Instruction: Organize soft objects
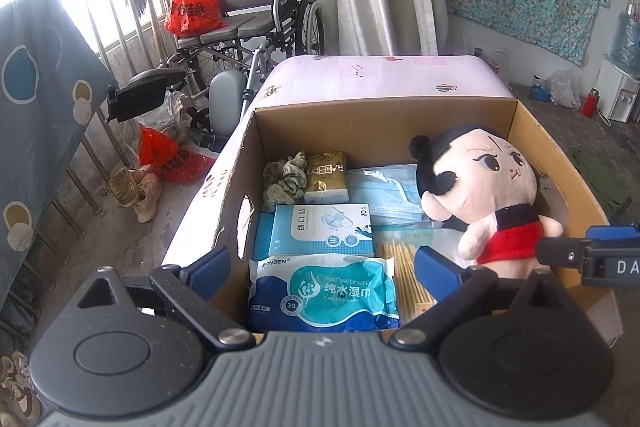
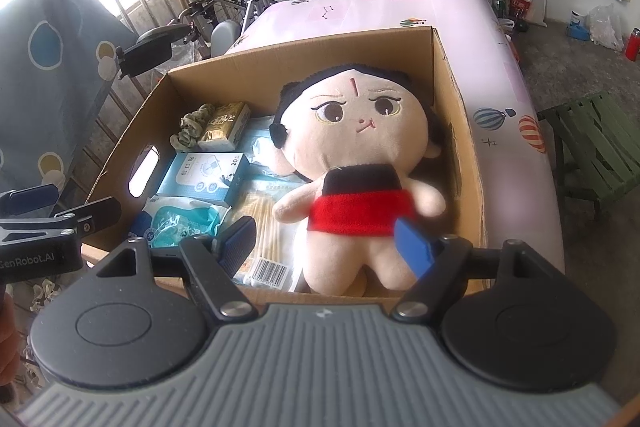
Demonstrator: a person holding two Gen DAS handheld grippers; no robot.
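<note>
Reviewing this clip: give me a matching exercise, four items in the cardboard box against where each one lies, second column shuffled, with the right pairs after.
Items:
1. plush doll
2. wet wipes pack
3. gold tissue pack
4. plaster box

Places, seen from the left wrist camera:
A. far end, beside the crumpled grey cloth
B. near-left corner
C. right side, lying face up
D. left side, just beyond the wipes

Pairs: 1-C, 2-B, 3-A, 4-D
</note>
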